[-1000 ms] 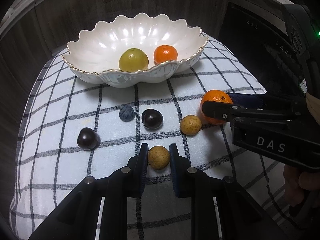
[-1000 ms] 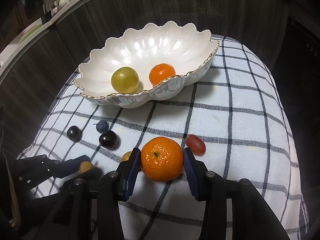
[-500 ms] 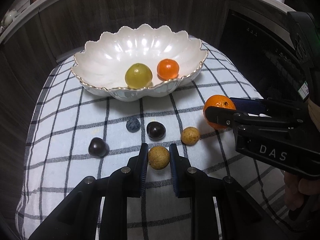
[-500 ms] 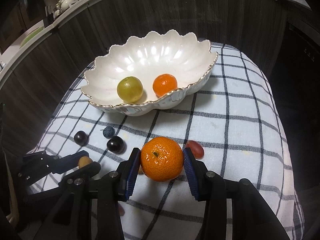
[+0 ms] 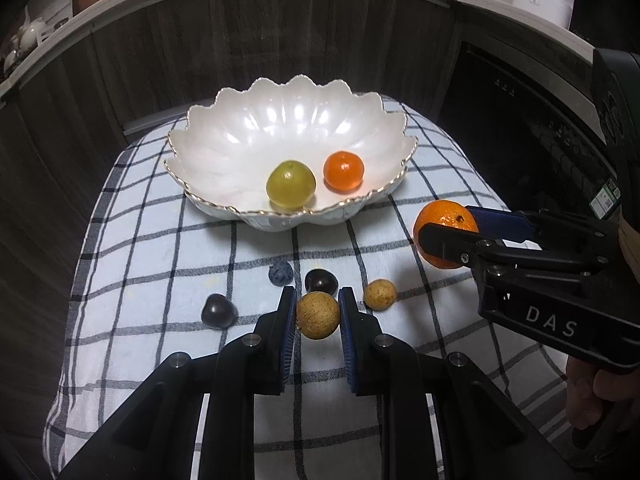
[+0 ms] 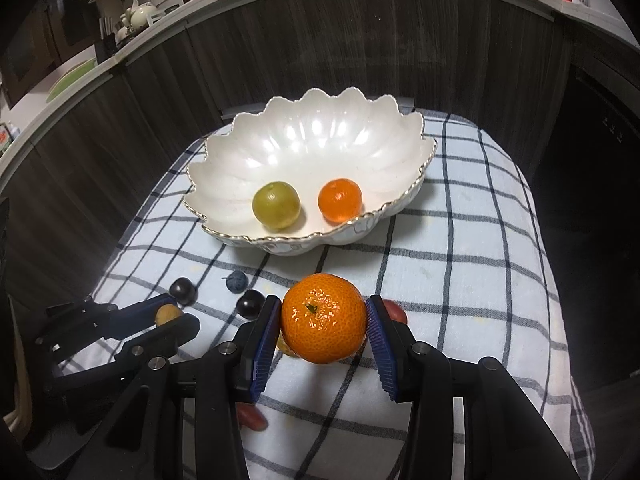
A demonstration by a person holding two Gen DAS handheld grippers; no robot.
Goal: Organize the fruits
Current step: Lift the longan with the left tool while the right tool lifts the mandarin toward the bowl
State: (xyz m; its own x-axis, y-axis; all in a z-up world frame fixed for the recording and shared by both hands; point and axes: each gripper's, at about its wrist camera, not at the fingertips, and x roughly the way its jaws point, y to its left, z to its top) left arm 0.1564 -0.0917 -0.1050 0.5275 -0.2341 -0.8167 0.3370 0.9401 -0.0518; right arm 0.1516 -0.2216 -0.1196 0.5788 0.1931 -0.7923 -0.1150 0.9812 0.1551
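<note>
Mandarin (image 6: 323,323): you hold it, stem up, above the cloth.
Longan (image 5: 317,315): tan, round, clamped in your left.

Your white bowl (image 5: 224,152) has a gold-edged rim and holds a yellow-green fruit (image 5: 291,183) and a small orange one (image 5: 343,167). The cloth (image 5: 160,240) is white, checked in dark blue lines.

The bowl (image 5: 240,148) is glossy, pearly white ceramic with a gilt scalloped rim. Under it lies a checked woven cloth (image 5: 152,248) — matt and soft. The mandarin (image 6: 323,323) has shiny, dimpled peel; the brown fruit (image 5: 317,314) looks dull and rough. Both tongs are matt black plastic with ribbed blue pads (image 6: 262,344) — the wall panels (image 6: 360,40) look like grained wood.
</note>
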